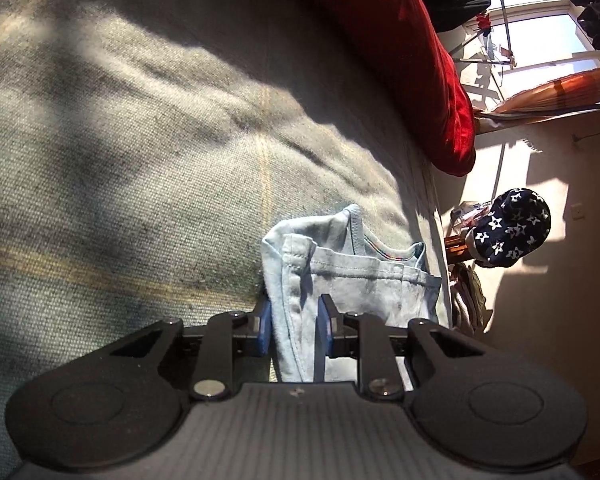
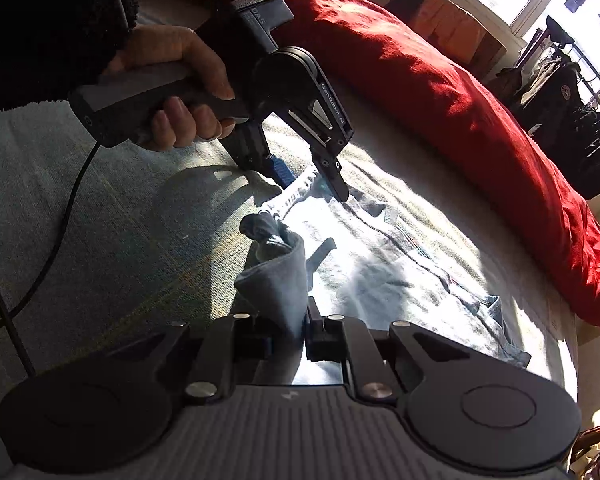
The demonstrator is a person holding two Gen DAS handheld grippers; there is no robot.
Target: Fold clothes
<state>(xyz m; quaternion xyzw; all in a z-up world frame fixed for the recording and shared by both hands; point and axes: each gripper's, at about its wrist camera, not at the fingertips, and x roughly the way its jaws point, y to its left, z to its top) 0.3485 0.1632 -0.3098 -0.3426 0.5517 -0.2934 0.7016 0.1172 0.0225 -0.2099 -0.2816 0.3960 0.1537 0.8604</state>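
1. Over on the left, your left hand [image 2: 172, 92] grips its handle, and the left gripper [image 2: 312, 184] points down at the pale blue garment [image 2: 380, 264] spread on the bed [image 2: 80, 208]. Its jaws are clamped on a hemmed edge of that cloth; the left wrist view shows the blue pads [image 1: 324, 332] pinching a fold between them.

2. Centre now: your right gripper [image 2: 290, 332] is closed on a bunched, lifted corner of the same garment, the cloth rising in a cone from its jaws.

3. Moving right, the rest of the garment lies flat in sunlight, stretching away toward the red duvet [image 2: 460, 100] along the far edge of the bed.

4. The key relation: both held points sit at the garment's near-left end, close together, the left gripper just beyond the right one. The garment's long axis runs away to the right, so I judge the fold has to carry these edges that way, over the flat body.

5. The right wrist view alone shows both grippers and the full spread. The left wrist view alone shows the stitched hem in its grip close up, plus a star-patterned cap [image 1: 512, 232] beyond the bed.
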